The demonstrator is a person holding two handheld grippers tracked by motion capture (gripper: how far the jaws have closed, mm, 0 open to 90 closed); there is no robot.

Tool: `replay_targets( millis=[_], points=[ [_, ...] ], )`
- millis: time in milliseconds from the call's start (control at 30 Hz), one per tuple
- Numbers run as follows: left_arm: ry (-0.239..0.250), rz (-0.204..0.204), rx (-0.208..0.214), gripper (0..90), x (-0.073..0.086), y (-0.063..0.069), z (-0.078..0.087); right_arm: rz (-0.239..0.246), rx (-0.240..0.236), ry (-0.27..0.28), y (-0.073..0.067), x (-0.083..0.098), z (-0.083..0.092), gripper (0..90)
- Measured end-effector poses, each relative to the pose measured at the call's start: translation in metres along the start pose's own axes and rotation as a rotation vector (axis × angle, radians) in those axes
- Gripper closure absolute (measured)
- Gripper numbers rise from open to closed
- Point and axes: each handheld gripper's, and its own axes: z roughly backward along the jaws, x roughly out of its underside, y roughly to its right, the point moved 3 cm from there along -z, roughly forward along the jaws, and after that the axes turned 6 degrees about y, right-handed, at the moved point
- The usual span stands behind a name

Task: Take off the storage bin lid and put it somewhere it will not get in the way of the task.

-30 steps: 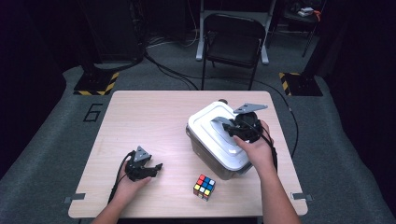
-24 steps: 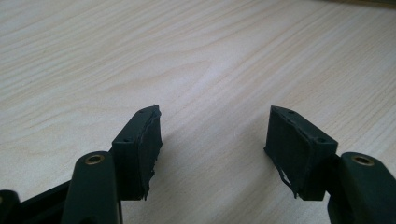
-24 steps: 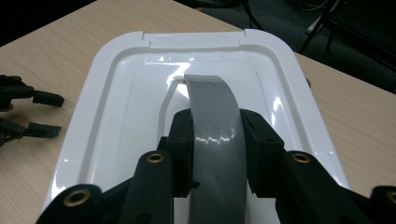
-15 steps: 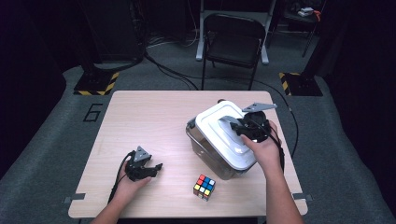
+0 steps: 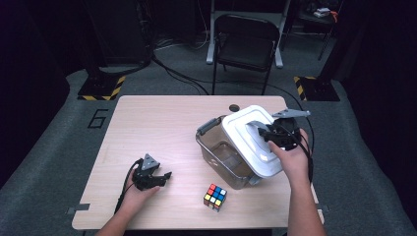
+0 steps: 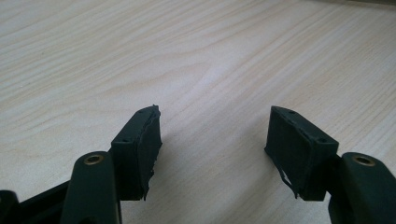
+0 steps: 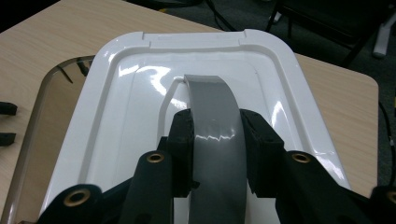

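Left gripper (image 5: 164, 175) sits at about 8 o'clock on the wooden table (image 5: 147, 123), low on the surface, held in the person's left hand (image 5: 140, 189). Its jaws stand apart, released; the left gripper view shows bare wood grain between the two black pads (image 6: 149, 140), nothing gripped.

Rubik's cube (image 5: 215, 197) lies at roughly 6 o'clock near the table's front edge, apart from both grippers and just off the near corner of the bin.

Clear plastic bin (image 5: 221, 155) stands right of centre, at around 4 o'clock. Its inside is open to view on the left side.

White lid (image 5: 246, 137) is lifted and tilted, its right edge high, covering the bin's right half and overhanging toward 3 o'clock.

Right gripper (image 5: 268, 132), in the right hand (image 5: 292, 160), is clenched on the lid's grey handle strap (image 7: 215, 121). The right gripper view shows both pads pressed against the strap's sides, the strap arching up between them from the lid's recessed middle.

A black chair (image 5: 246, 42) stands beyond the table at 12 o'clock.
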Motion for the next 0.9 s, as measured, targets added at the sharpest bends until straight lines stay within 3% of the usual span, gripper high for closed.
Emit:
replay_targets(
  millis=[167,333,900],
  points=[
    [-0.004,-0.004,0.001,35.3,0.000,0.000,0.000,-0.012,0.017,0.005,0.008,0.002,0.004,67.0],
    [-0.006,-0.001,0.002,35.3,0.000,0.000,0.000,-0.029,0.069,0.004,0.022,0.006,0.009,67.0],
    [0.000,0.000,0.001,35.2,0.000,0.000,0.000,-0.084,0.139,0.016,0.052,0.014,0.022,67.0]
  ],
)
